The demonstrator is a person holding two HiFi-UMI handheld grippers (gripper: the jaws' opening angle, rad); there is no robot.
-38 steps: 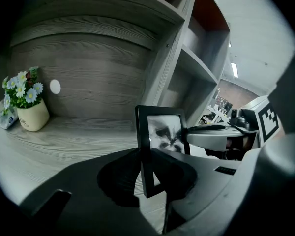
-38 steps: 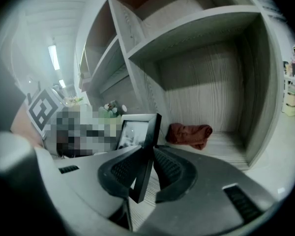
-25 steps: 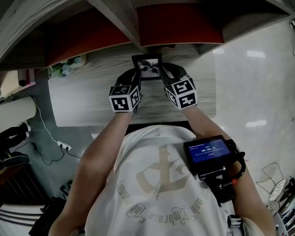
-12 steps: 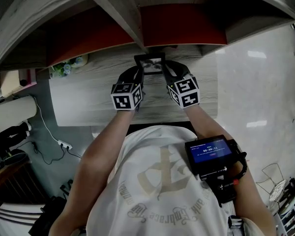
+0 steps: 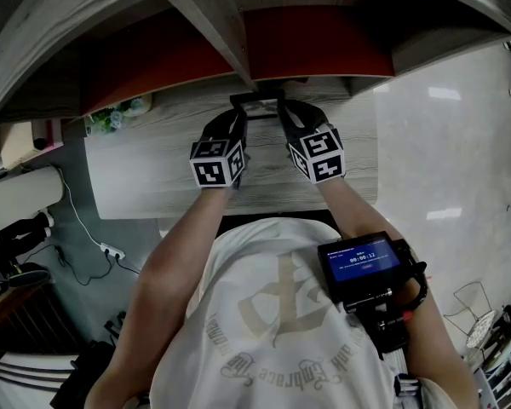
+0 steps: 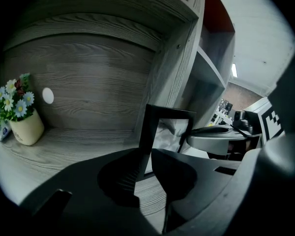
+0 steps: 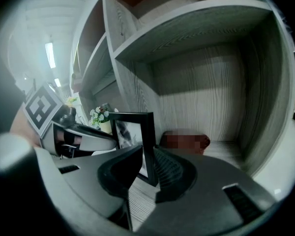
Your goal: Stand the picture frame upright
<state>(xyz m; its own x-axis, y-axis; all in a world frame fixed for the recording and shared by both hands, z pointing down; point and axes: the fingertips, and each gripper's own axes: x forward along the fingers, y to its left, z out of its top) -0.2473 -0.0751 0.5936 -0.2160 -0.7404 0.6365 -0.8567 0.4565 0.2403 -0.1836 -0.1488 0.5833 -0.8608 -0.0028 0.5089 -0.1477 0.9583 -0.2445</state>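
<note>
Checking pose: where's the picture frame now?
Head view, top centre: the picture frame stands on the desk by the shelf divider, left gripper clamping its left edge, right gripper its right.

The desk [image 5: 153, 177] and shelf unit [image 6: 88, 82] are showing matt grey wood grain, the picture frame [image 6: 149, 127] is showing smooth black edging around glossy glazing, and the left gripper [image 6: 146, 154] and right gripper [image 7: 148, 151] are showing matt black plastic with ribbed pads [image 7: 166, 168].

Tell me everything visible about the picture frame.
The frame is thin, black and rectangular, with a pale greyish picture inside. It stands nearly upright on the grey wood desk, before the shelf unit. The left gripper pinches its left side, the right gripper its right side. Its back is hidden.
</note>
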